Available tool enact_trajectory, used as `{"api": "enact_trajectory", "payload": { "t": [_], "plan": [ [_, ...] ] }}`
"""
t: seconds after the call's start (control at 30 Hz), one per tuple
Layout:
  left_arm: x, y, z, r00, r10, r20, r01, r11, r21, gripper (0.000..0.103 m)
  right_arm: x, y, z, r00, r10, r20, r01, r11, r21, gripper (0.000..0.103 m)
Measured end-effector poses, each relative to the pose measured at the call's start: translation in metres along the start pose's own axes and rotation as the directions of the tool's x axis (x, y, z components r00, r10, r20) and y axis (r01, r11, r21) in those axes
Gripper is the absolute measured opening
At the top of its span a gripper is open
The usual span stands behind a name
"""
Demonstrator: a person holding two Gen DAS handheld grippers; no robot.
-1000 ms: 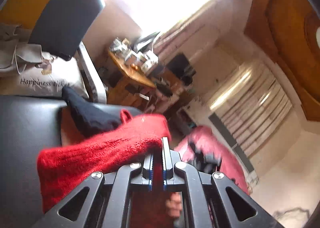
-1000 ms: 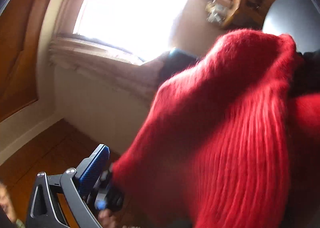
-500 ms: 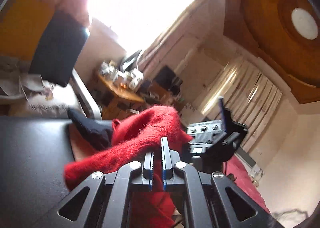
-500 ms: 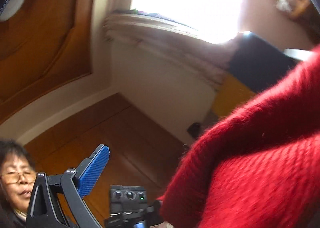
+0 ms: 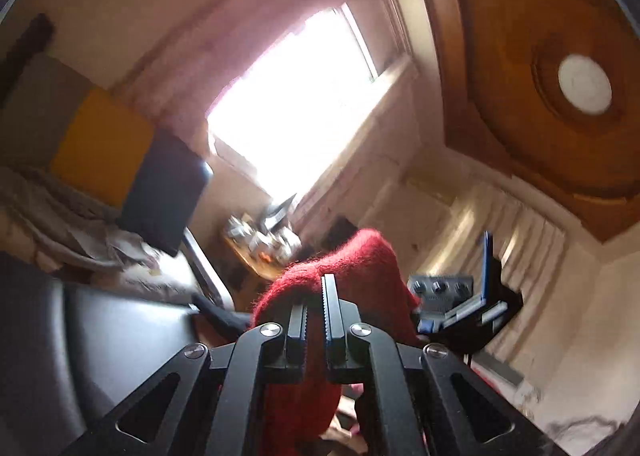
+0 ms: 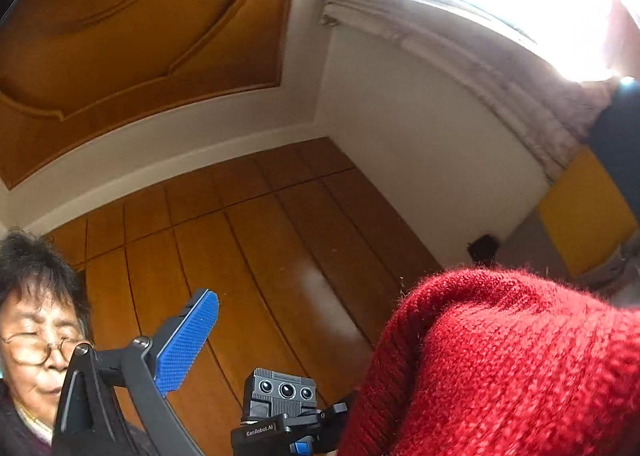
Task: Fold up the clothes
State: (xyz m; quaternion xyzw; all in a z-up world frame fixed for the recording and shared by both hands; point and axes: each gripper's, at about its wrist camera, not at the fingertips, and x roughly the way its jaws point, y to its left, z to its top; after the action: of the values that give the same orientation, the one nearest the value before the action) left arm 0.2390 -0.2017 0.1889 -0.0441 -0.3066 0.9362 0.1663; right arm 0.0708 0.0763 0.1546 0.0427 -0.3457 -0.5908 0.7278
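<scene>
1. Sweater (image 5: 352, 276), red and fuzzy, hangs up in the air, bunched and not folded yet.
2. Left gripper (image 5: 316, 312) pinches a piece of it tight.
3. Right gripper (image 6: 280, 368): one blue pad (image 6: 188, 340) shows, the sweater hides the other, so I cannot tell its grip.
4. All the folding seems left to do.

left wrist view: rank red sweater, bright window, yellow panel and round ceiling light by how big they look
1. bright window
2. red sweater, though it looks big partly through nearness to the camera
3. yellow panel
4. round ceiling light
</scene>
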Motion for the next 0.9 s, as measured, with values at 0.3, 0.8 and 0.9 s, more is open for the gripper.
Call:
{"api": "enact_trajectory", "payload": {
  "t": [0.3, 0.8, 0.9],
  "plan": [
    [0.0, 0.108, 0.084, 0.834, 0.551, 0.027, -0.55, 0.829, 0.096, 0.004, 0.136, -0.097, -0.037, 0.839, -0.484, -0.249, 0.496, 0.868, -0.013, 0.103],
    [-0.038, 0.267, -0.106, 0.664, 0.606, -0.438, -0.675, 0.738, -0.002, 0.013, 0.023, -0.211, -0.189, 0.544, -0.453, -0.706, 0.693, 0.717, 0.074, 0.103],
    [-0.026, 0.258, -0.162, 0.682, 0.527, -0.507, -0.618, 0.786, -0.016, 0.014, -0.036, -0.203, -0.203, 0.471, -0.513, -0.718, 0.767, 0.64, 0.045, 0.103]
  ]
}}
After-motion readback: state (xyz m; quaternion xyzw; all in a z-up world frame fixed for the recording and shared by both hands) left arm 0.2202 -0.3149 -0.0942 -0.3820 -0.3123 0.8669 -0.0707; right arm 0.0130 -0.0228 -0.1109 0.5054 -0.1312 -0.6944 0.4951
